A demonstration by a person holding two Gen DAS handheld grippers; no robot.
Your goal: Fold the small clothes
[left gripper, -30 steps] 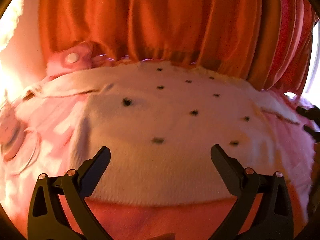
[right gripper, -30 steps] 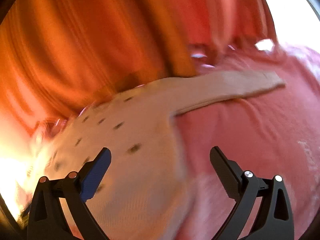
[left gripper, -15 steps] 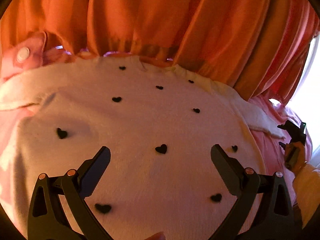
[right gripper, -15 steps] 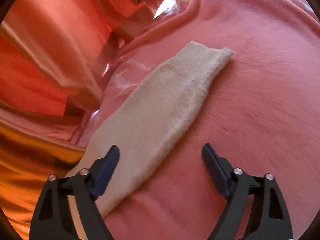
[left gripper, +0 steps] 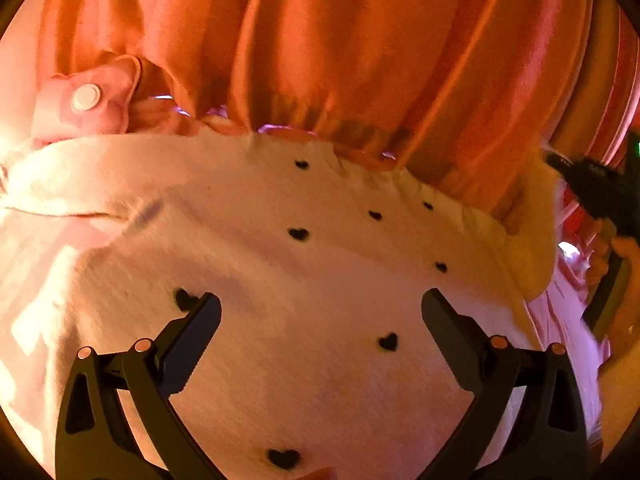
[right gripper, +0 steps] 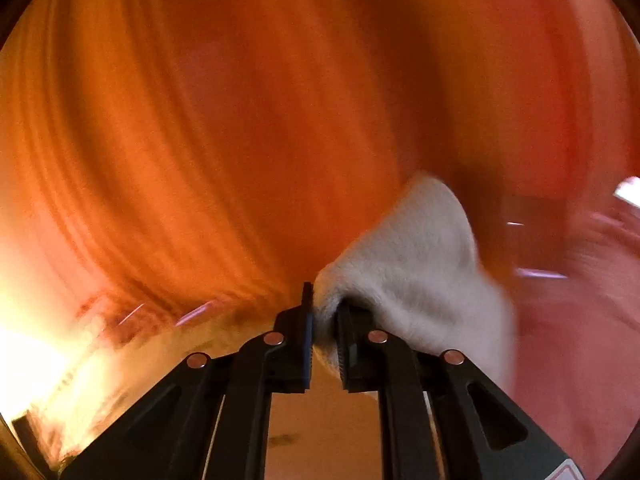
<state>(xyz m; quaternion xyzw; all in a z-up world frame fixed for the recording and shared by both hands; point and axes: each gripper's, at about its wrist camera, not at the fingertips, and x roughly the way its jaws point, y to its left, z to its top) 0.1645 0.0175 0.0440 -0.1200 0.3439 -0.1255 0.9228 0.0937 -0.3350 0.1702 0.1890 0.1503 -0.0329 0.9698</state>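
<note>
Between the pads of the right gripper [right gripper: 325,320], having just been closing, now pinching the cream sleeve [right gripper: 416,272] aloft before orange curtains [right gripper: 240,120], while hovering wide open with the left gripper [left gripper: 320,312] over the heart-dotted sweater [left gripper: 304,280] lying on pink bedding [left gripper: 560,320].

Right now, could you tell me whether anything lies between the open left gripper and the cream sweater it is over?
Nothing visible does. The left gripper is open directly over the cream sweater, with only bare knit and its small black hearts between the fingers. The right gripper, whose jaws have just been closing, is pinched on the sweater's sleeve, off to the side.
</note>
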